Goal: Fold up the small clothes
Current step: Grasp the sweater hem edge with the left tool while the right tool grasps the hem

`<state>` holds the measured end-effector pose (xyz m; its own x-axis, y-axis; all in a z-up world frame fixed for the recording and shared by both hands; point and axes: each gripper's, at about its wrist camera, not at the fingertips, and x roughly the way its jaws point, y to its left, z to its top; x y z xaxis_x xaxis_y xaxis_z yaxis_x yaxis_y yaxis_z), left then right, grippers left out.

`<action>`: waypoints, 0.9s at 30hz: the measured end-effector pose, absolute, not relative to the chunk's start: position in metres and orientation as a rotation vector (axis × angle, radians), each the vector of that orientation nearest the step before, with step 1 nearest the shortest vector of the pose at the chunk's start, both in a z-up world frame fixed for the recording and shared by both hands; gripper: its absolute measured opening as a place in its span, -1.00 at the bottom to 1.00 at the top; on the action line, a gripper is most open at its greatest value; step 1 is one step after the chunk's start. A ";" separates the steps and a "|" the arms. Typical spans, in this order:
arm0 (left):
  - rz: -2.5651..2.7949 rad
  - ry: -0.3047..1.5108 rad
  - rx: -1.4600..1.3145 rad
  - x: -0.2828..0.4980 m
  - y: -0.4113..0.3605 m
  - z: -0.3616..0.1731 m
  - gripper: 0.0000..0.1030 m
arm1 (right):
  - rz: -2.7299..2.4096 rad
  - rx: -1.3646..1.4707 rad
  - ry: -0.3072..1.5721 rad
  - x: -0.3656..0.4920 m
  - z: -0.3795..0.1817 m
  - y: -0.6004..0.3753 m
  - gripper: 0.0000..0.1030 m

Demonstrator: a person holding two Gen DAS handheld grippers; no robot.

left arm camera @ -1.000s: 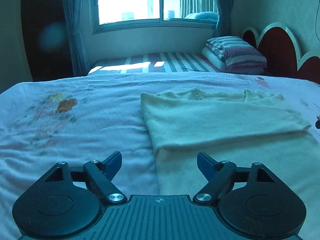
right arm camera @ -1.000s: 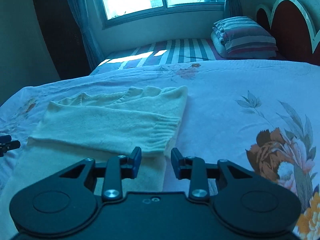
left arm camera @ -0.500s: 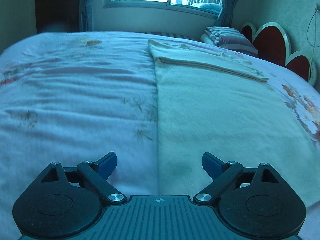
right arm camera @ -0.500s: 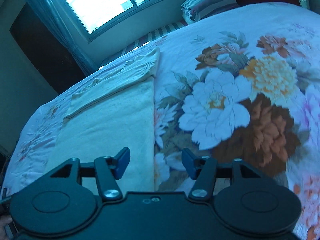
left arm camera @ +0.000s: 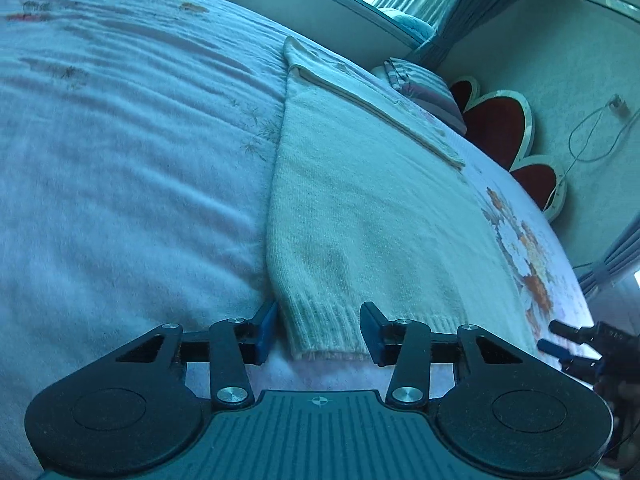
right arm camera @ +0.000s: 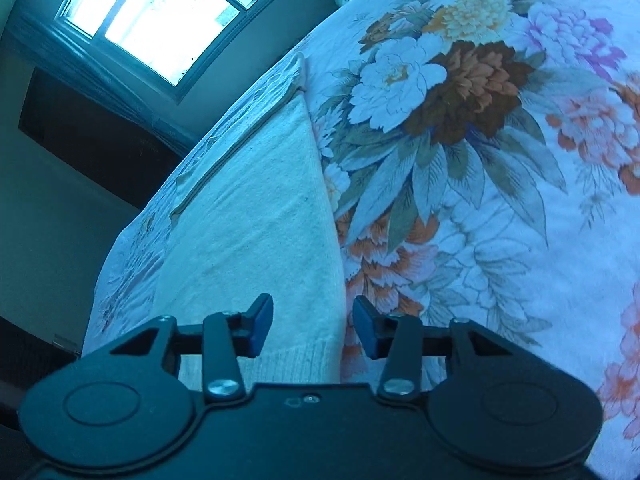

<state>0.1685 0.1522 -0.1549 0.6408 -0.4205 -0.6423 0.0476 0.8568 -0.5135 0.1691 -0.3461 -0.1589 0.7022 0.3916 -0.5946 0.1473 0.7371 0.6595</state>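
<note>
A cream knitted sweater [left arm camera: 360,208] lies flat on the bed, its sleeves folded across the far end. My left gripper [left arm camera: 318,332] is at the near ribbed hem. Its jaws are closing with the hem's left corner between the blue pads [left arm camera: 266,332], which do not press on it. In the right wrist view the sweater [right arm camera: 256,216] runs up the left side. My right gripper [right arm camera: 313,328] straddles the hem's right corner, jaws closing, pads clear of the knit. The right gripper [left arm camera: 550,337] also shows at the right edge of the left wrist view.
The floral bedspread [right arm camera: 480,128] stretches to the right of the sweater, and its pale wrinkled part [left arm camera: 120,160] to the left. A striped pillow [left arm camera: 424,88] and a red scalloped headboard [left arm camera: 496,128] lie beyond. A window [right arm camera: 160,20] is at the far wall.
Both grippers have pulled back from the folded sleeves to the sweater's near hem and rolled. The left jaws have narrowed around the hem corner; the right ones widened, then narrowed.
</note>
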 end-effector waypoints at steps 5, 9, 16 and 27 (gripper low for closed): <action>-0.303 0.841 -0.595 0.169 0.165 -0.167 -0.30 | 0.152 0.816 0.798 0.160 -0.170 -0.349 -0.22; -0.313 0.841 -0.644 0.175 0.168 -0.175 -0.37 | 0.154 0.904 0.784 0.156 -0.178 -0.353 -0.26; -0.356 0.842 -0.699 0.186 0.166 -0.183 -0.43 | 0.169 0.968 0.792 0.160 -0.189 -0.351 -0.45; -0.405 0.834 -0.853 0.183 0.174 -0.208 -0.66 | 0.221 1.028 0.784 0.158 -0.199 -0.350 -0.48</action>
<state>0.1829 0.1742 -0.2079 0.6243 -0.6169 -0.4794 -0.0053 0.6103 -0.7922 0.1577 -0.3504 -0.1989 0.7131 0.5114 -0.4796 0.1858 0.5219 0.8326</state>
